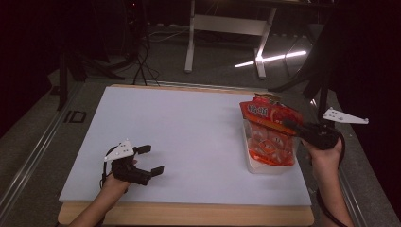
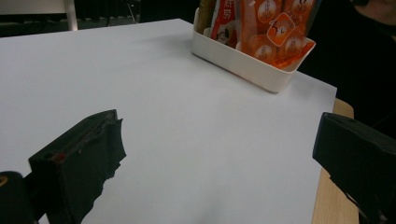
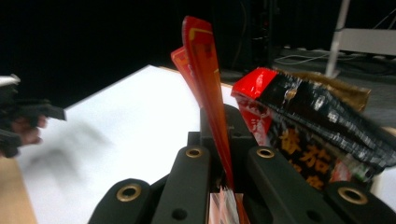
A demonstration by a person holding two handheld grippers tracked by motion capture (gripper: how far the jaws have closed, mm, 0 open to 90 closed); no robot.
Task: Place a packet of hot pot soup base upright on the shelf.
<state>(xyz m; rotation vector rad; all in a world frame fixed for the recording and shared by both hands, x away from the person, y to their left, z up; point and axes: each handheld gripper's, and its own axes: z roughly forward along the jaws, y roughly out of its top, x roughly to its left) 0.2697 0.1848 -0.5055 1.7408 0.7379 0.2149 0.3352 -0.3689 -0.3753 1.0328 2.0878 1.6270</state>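
1. High view: the right tongs (image 1: 289, 126) are clamped on the edge of an orange snack packet (image 1: 270, 135), which stands in a white tub (image 1: 265, 168) near the right edge of the bench (image 1: 189, 137).
2. Right gripper view: the jaws are pressed together on the packet's (image 3: 205, 79) thin sealed edge, which rises upright between them. Just beside it leans a red and black packet (image 3: 308, 121), tilted.
3. High view: the left tongs (image 1: 150, 159) sit near the bench's front left, well apart from the tub, with the jaws spread wide and nothing between them. The hand (image 1: 113, 182) behind them rests at the bench edge.
4. Left gripper view: both black jaws stand far apart over the bare white bench (image 2: 187, 140); the tub (image 2: 243, 60) lies ahead near the far corner, with orange packets (image 2: 275, 32) standing in it.
5. Right gripper view: the left tongs (image 3: 28, 123) show far off at the left, blurred.
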